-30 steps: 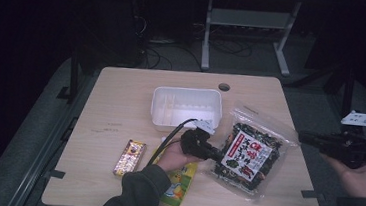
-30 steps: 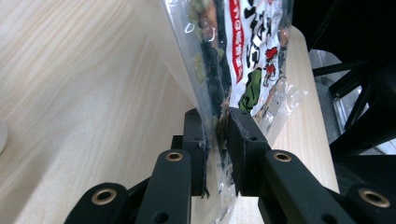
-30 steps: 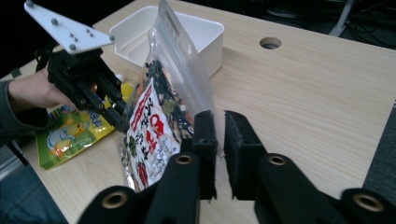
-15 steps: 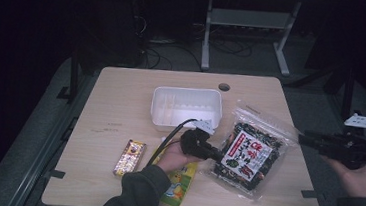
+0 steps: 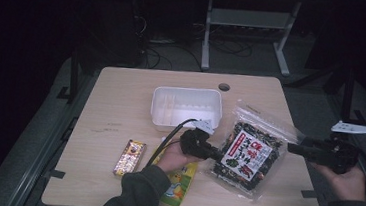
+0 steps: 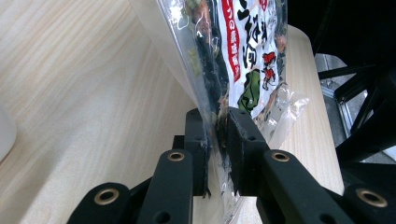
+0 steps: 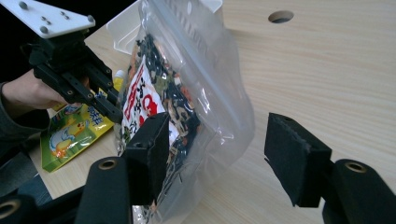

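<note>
Holding: we keep a clear snack bag (image 5: pixel 250 154) of dark seaweed mix with a red and white label pinched at its left edge in our left gripper (image 5: pixel 215 153), the two black jaws clamped tight on the plastic, as the left gripper view shows (image 6: pixel 218 140).
Bag position: it sits at the right side of the wooden table (image 5: pixel 121 102), just right of the white tray (image 5: pixel 186 108), raised on edge where we grip it.
Right gripper: our right gripper (image 5: pixel 295 149) hangs past the table's right edge, pointing left at the bag. Its jaws have just been opening and now stand apart. In the right gripper view (image 7: pixel 219 154) the bag's lower corner lies between the jaws; one pad is close against the plastic, the other is well clear.
Left hand: our left hand (image 5: pixel 173 157) rests over a yellow and green packet (image 5: pixel 180 183) near the front edge.
Other items: a small wrapped bar (image 5: pixel 130 157) lies left of that packet, apart from it.
Tray: it looks hollow and white, open side up, near the table's middle.
</note>
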{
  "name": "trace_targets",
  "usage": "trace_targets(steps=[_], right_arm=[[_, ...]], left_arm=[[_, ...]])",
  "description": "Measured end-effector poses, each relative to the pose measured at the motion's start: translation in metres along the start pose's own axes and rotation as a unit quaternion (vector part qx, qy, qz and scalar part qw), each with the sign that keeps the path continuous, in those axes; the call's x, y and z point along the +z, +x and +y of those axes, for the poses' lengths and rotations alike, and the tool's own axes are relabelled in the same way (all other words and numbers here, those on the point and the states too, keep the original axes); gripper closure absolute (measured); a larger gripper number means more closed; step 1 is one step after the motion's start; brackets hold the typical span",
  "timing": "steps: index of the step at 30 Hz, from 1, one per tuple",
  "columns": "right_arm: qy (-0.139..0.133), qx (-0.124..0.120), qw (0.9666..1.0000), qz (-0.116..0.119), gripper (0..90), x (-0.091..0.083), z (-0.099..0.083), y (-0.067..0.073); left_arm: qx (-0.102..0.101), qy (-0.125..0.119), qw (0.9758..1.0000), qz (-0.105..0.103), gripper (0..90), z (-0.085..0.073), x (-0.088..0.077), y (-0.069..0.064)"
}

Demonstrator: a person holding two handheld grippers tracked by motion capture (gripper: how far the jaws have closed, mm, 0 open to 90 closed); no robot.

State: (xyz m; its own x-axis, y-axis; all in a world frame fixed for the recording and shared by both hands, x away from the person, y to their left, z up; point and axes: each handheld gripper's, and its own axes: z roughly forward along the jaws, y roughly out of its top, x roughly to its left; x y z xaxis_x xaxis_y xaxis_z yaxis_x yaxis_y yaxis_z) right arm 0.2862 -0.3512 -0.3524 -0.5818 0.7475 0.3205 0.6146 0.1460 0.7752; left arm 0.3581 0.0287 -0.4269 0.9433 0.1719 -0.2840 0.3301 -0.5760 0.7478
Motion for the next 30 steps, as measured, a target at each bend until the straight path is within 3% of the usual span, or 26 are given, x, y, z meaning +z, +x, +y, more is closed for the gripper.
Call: trace_targets(steps=[10, 16, 25, 30], right_arm=[[0.019, 0.013, 0.9993, 0.031, 40.2, 0.029, -0.011, -0.004], [0.028, 0.018, 0.9981, 0.051, 45.8, 0.043, -0.012, -0.005], [0.029, 0.007, 0.9963, 0.081, 62.8, 0.046, -0.005, 0.001], [0.027, 0.006, 0.9954, 0.092, 66.3, 0.045, -0.003, 0.004]], left_arm=[[0.001, -0.001, 1.0000, 0.000, 79.0, 0.000, -0.001, 0.000], [0.000, -0.004, 1.0000, -0.004, 79.0, 0.000, 0.000, 0.001], [0.001, -0.008, 1.0000, -0.003, 79.1, 0.000, 0.001, 0.000], [-0.001, -0.008, 1.0000, -0.001, 77.6, -0.002, 0.001, 0.001]])
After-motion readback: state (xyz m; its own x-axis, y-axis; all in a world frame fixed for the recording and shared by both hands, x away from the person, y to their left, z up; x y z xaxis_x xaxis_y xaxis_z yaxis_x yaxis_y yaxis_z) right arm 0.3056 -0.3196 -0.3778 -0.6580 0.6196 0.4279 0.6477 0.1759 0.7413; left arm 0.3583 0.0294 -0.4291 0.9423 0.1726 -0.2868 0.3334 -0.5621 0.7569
